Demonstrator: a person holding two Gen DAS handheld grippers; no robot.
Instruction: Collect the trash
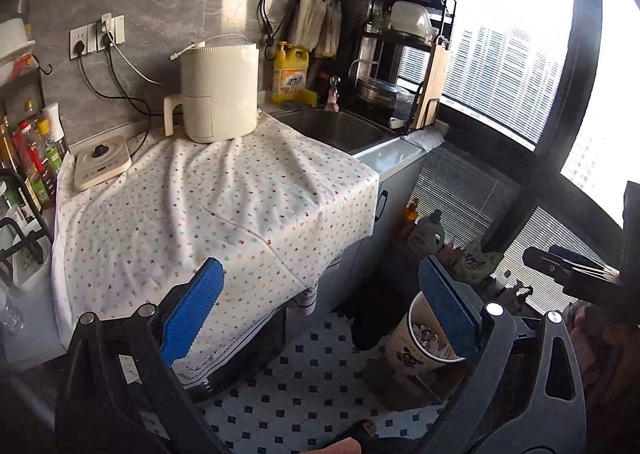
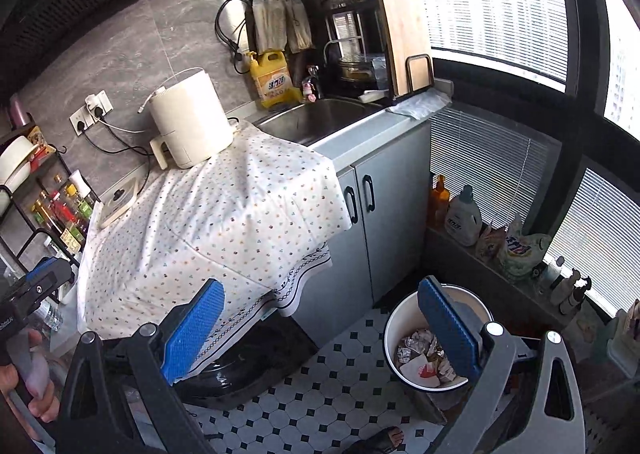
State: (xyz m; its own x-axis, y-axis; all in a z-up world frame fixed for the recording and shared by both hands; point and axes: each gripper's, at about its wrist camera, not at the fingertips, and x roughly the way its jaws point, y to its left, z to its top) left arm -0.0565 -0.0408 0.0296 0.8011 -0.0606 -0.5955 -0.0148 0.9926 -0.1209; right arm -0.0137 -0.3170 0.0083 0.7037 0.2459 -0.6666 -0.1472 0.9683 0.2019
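A white trash bin (image 2: 396,318) stands on the tiled floor by the grey cabinet, holding crumpled paper and foil trash (image 2: 420,354). It also shows in the left wrist view (image 1: 416,338), partly behind a blue finger pad (image 1: 448,306). My left gripper (image 1: 320,318) is open and empty, held above the floor between the cloth-covered counter and the bin. My right gripper (image 2: 320,326) is open and empty, with its right finger pad (image 2: 448,330) over the bin's mouth. The counter's spotted cloth (image 1: 208,206) carries no loose trash that I can see.
A white kettle-like appliance (image 1: 218,90), a small scale (image 1: 102,162), a yellow detergent bottle (image 1: 290,74), the sink (image 1: 340,128) and a dish rack (image 1: 404,54) line the counter. Sauce bottles (image 1: 32,158) stand at left. Bottles and bags (image 2: 508,242) crowd the window ledge.
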